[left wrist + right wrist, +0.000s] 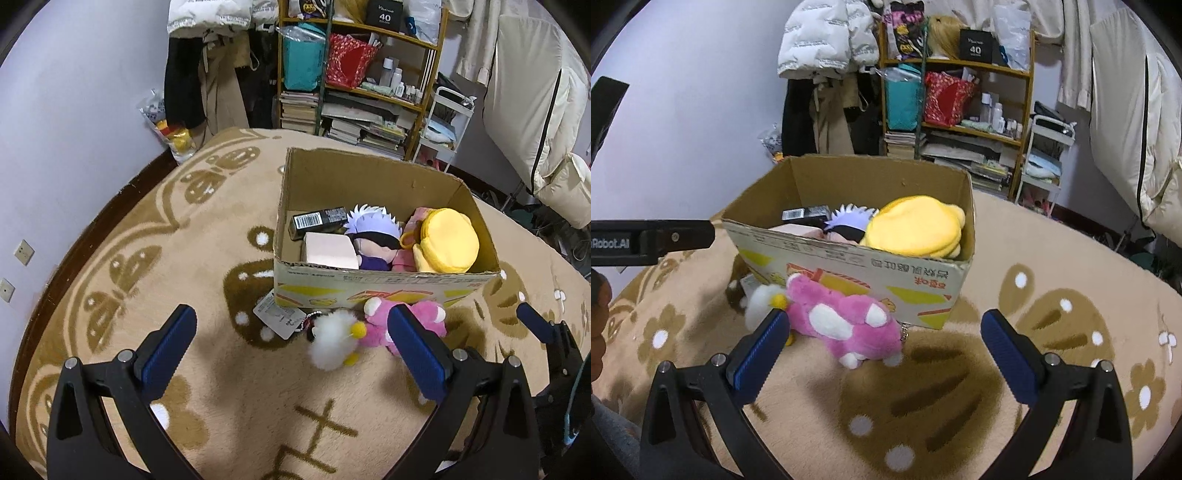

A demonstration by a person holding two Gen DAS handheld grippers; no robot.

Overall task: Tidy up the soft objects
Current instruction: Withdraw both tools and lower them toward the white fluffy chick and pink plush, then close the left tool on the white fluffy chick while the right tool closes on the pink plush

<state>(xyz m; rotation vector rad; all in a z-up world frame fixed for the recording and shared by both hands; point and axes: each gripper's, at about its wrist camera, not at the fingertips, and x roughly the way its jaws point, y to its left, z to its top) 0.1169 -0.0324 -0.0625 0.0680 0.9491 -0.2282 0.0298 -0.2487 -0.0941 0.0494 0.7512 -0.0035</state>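
Carpet [155, 229], beige with brown butterfly and flower patterns, spreads beneath both hand-held grippers and carries everything in reach. Ahead of the left hand-held gripper [291, 339] and slightly to its right stands an open cardboard box [369, 291]; seen from the right hand-held gripper [882, 339], the same box lies ahead and a little to the left. Inside it, on the side nearer the right hand-held gripper, sits a yellow plush [448, 240], with a doll with pale spiky hair [373, 236] beside it, then a pink block [330, 251] and a black carton with a barcode [317, 219] toward the far left corner. On the carpet, touching the box's near wall, lies a pink plush toy [846, 321], just beyond the left finger of the right hand-held gripper. A small white fluffy toy with yellow bits [334, 343] rests against the pink one, just ahead of the left hand-held gripper, close to its right finger, with a paper tag [277, 317] lying beside it. Both hand-held grippers have their blue-padded fingers spread wide apart, holding nothing.
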